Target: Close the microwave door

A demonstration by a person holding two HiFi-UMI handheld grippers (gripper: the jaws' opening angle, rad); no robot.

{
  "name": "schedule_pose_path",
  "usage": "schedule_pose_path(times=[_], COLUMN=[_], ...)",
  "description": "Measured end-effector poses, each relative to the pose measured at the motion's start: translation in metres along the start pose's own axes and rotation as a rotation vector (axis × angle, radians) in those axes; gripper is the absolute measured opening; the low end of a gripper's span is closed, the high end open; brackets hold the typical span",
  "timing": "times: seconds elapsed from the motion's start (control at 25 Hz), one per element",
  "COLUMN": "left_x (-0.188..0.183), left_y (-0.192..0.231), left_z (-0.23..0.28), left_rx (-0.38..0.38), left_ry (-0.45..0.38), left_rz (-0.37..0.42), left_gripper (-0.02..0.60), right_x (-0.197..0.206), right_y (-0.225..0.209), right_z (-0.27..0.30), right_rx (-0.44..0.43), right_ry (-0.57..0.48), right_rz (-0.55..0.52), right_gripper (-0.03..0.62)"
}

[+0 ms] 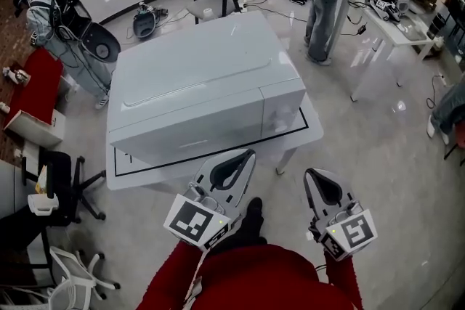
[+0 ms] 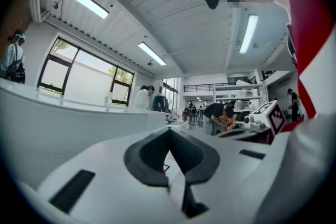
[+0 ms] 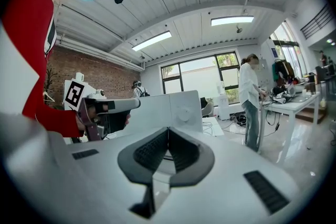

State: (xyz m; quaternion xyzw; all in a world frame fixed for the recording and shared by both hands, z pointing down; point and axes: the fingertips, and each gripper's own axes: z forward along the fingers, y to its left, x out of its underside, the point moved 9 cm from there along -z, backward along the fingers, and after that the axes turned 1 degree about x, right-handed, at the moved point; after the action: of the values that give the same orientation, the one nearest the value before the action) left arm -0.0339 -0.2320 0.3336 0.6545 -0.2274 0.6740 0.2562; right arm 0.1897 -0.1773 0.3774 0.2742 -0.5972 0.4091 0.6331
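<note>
Left claw (image 1: pixel 250 153) and right claw (image 1: pixel 309 173) are clenched empty before the microwave (image 1: pixel 196 72), its door (image 1: pixel 185 131) closed

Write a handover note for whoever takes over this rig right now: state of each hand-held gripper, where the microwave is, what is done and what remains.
Left hand-held gripper: shut, empty, held in front of the microwave.
Right hand-held gripper: shut, empty, touching nothing.
Microwave: on the small white table, front facing you.
Done: the door looks flush with the front, so it appears closed.
Left: nothing obvious; perhaps check that the door is latched.
</note>
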Motion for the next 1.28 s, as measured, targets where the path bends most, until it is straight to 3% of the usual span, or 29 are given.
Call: schedule_pose_path(times=[0.12, 0.24, 0.56, 0.76, 0.92, 1.12, 1.28], left_x=[0.001, 0.007, 0.023, 0.027, 0.025, 0.023, 0.025], left_y=[-0.014, -0.021, -0.030, -0.036, -0.038, -0.038, -0.041], left_z=[-0.005, -0.016, -0.053, -0.070, -0.079, -0.089, -0.093], left_rx=[0.044, 0.050, -0.012, -0.033, -0.033, -0.032, -0.031], left_ry=[-0.009, -0.002, -0.021, -0.012, -0.017, -0.024, -0.019], left_rz=[0.012, -0.034, -0.103, -0.131, -0.112, -0.082, -0.056], left_gripper=[0.009, 0.009, 0.009, 0.009, 0.009, 0.009, 0.009], right_x=[-0.003, -0.007, -0.018, -0.011, -0.003, -0.014, -0.010], right_y=[0.005, 0.012, 0.020, 0.025, 0.031, 0.046, 0.050], right_z=[-0.004, -0.008, -0.037, -0.058, -0.065, -0.059, -0.060], right_rx=[-0.013, -0.030, 0.011, 0.056, 0.070, 0.061, 0.053], right_ry=[-0.020, -0.070, -0.172, -0.145, -0.118, -0.182, -0.173], right_rz=[0.005, -0.022, -0.061, -0.030, -0.058, -0.109, -0.084], right_gripper=[0.014, 0.014, 0.014, 0.014, 0.012, 0.012, 0.012])
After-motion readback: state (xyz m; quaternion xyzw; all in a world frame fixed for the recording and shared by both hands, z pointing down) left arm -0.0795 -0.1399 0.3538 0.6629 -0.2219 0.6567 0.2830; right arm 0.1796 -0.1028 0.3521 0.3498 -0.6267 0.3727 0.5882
